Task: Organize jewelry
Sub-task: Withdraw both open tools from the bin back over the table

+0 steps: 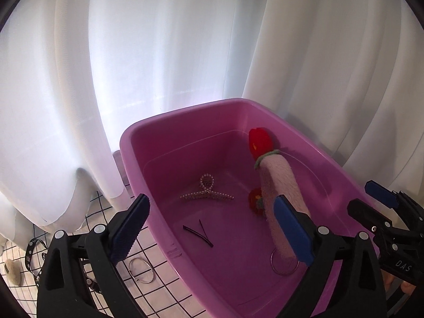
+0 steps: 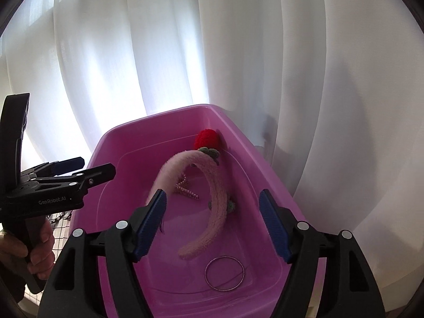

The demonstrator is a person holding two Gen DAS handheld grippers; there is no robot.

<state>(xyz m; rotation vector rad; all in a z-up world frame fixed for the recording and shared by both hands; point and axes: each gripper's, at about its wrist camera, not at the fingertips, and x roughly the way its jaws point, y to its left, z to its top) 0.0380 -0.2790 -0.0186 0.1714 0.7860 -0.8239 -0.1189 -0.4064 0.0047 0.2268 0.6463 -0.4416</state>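
Note:
A pink tub (image 1: 137, 143) (image 2: 265, 164) holds a fluffy pink headband (image 1: 278, 182) (image 2: 212, 185) with red knitted berries (image 1: 259, 137) (image 2: 206, 137). Also inside are a pearl hair claw (image 1: 206, 193) (image 2: 185, 189), black hairpins (image 1: 198, 234) and a thin metal bangle (image 1: 283, 265) (image 2: 224, 273). My left gripper (image 1: 212, 212) (image 2: 96, 165) is open and straddles the tub's left rim, its right finger just in front of the headband. My right gripper (image 2: 213, 225) (image 1: 371, 198) is open above the tub, and the headband lies loose between its fingers.
White curtains (image 1: 159, 53) (image 2: 238, 53) hang close behind the tub. The tub stands on a white cloth with a black grid (image 1: 159, 278). On it lie metal hoops (image 1: 140, 267), a dotted black ribbon (image 1: 31, 249) and a beige fuzzy item (image 1: 12, 270). A hand (image 2: 39, 246) grips the left tool.

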